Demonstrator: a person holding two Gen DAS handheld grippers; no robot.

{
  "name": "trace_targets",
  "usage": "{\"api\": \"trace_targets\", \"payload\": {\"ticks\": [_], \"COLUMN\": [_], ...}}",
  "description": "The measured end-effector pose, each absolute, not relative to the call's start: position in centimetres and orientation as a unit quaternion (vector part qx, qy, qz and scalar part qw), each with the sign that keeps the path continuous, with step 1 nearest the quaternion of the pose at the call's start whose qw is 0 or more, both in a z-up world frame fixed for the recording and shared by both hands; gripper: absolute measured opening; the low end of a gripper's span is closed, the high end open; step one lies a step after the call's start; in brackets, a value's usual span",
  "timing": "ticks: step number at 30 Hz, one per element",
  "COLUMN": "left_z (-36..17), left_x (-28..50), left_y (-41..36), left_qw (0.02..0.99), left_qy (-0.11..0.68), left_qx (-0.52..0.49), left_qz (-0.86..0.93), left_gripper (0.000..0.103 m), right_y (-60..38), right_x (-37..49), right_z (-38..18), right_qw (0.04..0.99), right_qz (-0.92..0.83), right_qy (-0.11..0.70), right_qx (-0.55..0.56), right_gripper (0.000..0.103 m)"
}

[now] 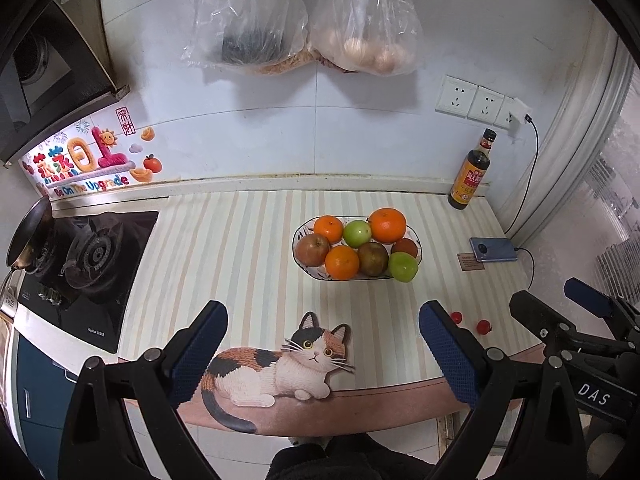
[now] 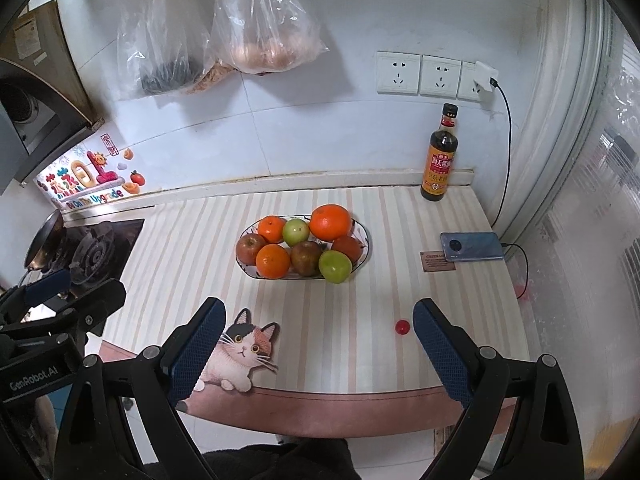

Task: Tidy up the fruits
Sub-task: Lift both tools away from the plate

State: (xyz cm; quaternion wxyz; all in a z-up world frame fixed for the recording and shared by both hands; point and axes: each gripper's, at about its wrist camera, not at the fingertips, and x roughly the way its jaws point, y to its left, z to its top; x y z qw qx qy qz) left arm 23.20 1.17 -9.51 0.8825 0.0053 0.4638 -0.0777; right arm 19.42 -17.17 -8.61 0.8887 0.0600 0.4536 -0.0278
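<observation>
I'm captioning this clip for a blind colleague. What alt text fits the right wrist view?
An oval bowl piled with oranges, apples and green fruit sits on a striped counter mat, seen between the open right gripper fingers. One small red fruit lies loose near the right finger; a dark sauce bottle and a charging phone stand behind.
</observation>
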Motion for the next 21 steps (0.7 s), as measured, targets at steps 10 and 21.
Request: {"api": "trace_targets", "payload": {"ticks": [10, 21], "left_z": [-9.6, -12.1], "left_x": [23.4, 25.8], "left_y": [1.1, -1.6], "left_qw": [0.880, 0.869], "left_qy": [0.468, 0.489], "left_qx": [0.002, 0.017], "left_qz": [-0.075, -0.078], "left_gripper": [0.098, 0.100], "right_y": [-17.9, -22.5], "right_x": [20.1, 21.7], "right_z": [-8.8, -11.6], "right_qw": [0.887, 0.872], "right_qz": [-0.025, -0.038], "right_qy": [0.455, 0.471], "right_qx": [0.074, 0.127], "right_gripper": [0.098, 0.100]}}
